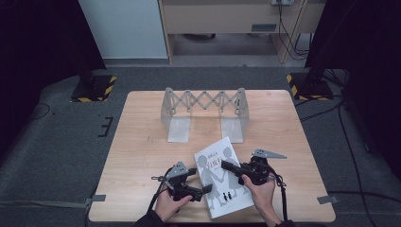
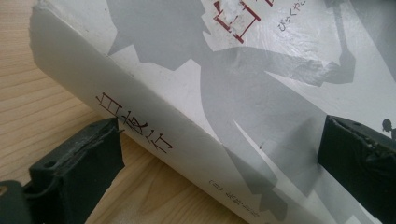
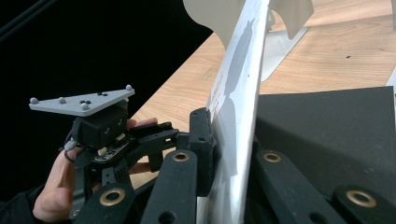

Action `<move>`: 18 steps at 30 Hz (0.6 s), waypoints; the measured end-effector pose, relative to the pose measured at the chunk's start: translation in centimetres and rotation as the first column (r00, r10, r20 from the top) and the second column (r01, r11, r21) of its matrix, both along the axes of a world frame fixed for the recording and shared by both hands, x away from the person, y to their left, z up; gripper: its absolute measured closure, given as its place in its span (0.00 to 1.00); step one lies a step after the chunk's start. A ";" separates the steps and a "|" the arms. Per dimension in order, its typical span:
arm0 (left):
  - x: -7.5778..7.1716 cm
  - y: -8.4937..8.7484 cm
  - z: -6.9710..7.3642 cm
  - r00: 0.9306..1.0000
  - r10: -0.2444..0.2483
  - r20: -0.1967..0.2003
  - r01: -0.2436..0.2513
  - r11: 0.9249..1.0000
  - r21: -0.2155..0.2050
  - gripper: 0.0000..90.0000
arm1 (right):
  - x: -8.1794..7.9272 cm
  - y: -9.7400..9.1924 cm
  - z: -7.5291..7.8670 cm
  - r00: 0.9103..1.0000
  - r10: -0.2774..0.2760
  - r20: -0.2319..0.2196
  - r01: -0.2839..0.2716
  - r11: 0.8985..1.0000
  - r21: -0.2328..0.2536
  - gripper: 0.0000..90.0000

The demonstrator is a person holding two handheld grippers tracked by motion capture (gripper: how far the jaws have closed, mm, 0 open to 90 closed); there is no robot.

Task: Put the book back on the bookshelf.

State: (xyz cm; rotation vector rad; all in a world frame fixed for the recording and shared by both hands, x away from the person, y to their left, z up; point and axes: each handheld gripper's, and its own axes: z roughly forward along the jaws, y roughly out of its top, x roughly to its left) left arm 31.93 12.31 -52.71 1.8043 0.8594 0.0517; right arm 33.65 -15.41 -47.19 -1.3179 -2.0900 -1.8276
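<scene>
Book (image 3: pixel 238 93) clamped in right hand-held gripper (image 3: pixel 224 154)

one book (image 1: pixel 222 177), one folding rack (image 1: pixel 204 112), two grippers (image 1: pixel 201 189) (image 1: pixel 228 166), one table (image 1: pixel 142 142)

The book (image 1: pixel 222 177) lies on the table (image 1: pixel 142 142) before the rack (image 1: pixel 204 112).

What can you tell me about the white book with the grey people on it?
The book is a thick white paperback with grey silhouettes of two figures holding hands and red writing on its cover and spine. It looks a bit worn and creased. It sits at the near edge of the wooden table. The right gripper is shut on its cover, pinching it between its jaws. The left gripper stands open at the spine side, its jaws not pressing on it.
</scene>
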 end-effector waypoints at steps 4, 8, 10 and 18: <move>0.1 0.1 -0.3 0.999 -0.001 -0.041 0.000 1.000 -0.031 0.00 | -0.1 0.0 0.1 1.000 0.004 0.004 -0.004 1.000 0.003 0.93; 0.1 0.1 -0.4 0.999 -0.018 -0.047 0.016 0.999 -0.043 0.00 | -0.2 -0.1 0.3 1.000 0.014 0.019 -0.014 1.000 0.008 0.93; 0.1 0.1 -0.5 0.998 -0.027 -0.055 0.024 0.998 -0.052 0.00 | -0.2 -0.2 0.4 1.000 0.020 0.024 -0.021 1.000 0.011 0.93; 0.4 0.1 -0.8 0.990 -0.088 -0.107 0.081 0.994 -0.073 0.00 | -0.1 -0.1 0.3 0.997 0.064 0.031 -0.065 0.997 0.031 0.93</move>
